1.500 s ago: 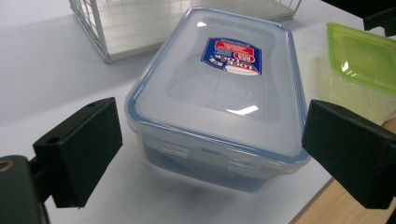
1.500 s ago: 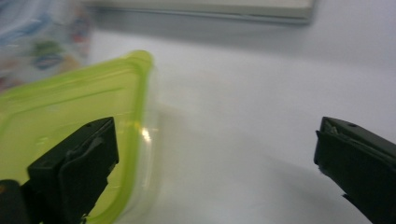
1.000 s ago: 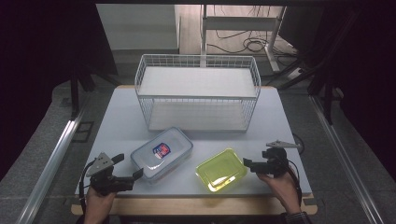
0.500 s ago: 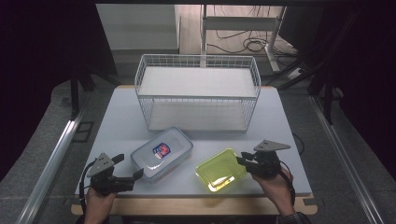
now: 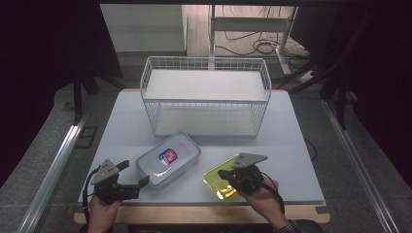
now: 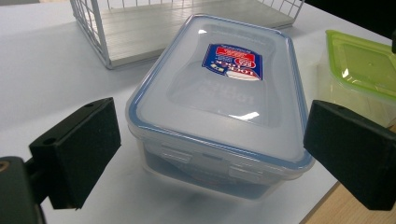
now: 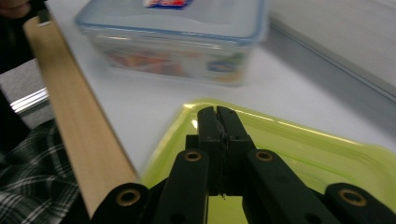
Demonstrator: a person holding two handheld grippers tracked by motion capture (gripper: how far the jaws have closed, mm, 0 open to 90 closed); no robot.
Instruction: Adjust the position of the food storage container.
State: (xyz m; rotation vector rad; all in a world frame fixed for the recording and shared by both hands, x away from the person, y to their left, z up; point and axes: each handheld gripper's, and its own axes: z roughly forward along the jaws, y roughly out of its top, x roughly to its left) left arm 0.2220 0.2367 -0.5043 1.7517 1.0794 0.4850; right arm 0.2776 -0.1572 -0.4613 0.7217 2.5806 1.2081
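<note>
A clear lidded container [image 5: 167, 160] with a blue rim and a red-blue label lies near the table's front. My left gripper [image 5: 135, 173] is open at its front left end, one jaw on each side of the box [image 6: 219, 93], the pads [image 6: 88, 135] clear of its walls. To the right sits a yellow-green lidded container [image 5: 216, 175]. My right gripper [image 5: 224, 175] hovers over its lid [image 7: 299, 144]. Its jaws have just been closing and now stand shut [image 7: 218, 119], pressed together with nothing between them.
A white wire basket [image 5: 204, 101] stands at the middle back of the pale table [image 5: 291, 145]. The table's wooden front edge [image 7: 74, 121] runs just behind both hands. The green container [image 6: 364, 65] lies close beside the clear one.
My right gripper has moved left from beside the green container to above its lid, and its jaws have closed. The left gripper and both containers have stayed put.
</note>
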